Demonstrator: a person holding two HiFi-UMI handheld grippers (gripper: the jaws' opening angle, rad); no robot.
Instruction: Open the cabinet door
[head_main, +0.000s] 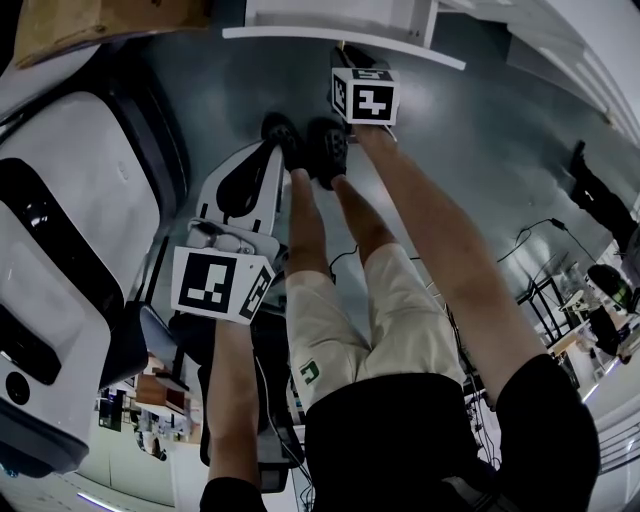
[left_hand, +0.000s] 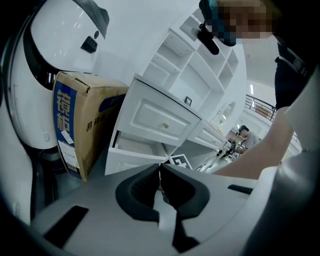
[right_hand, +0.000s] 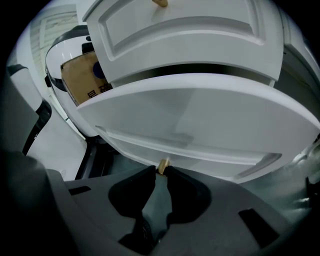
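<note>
The white cabinet door (right_hand: 200, 125) stands partly open, and its edge fills the middle of the right gripper view. A small brass knob (right_hand: 162, 165) juts from its lower edge. My right gripper (right_hand: 161, 170) has this knob between its black fingertips, pressed from both sides. In the head view the right gripper's marker cube (head_main: 363, 95) hangs just below the door's top edge (head_main: 340, 42). My left gripper (left_hand: 160, 169) is held back, shut with nothing in it, and faces the cabinet (left_hand: 160, 120). Its marker cube (head_main: 222, 285) shows at the lower left.
A cardboard box (left_hand: 80, 125) stands left of the cabinet, against a large white machine (head_main: 70, 220). A drawer front (right_hand: 185, 35) with its own knob sits above the door. The person's legs and shoes (head_main: 305, 145) stand close before the cabinet. Another person (left_hand: 245, 137) sits far off.
</note>
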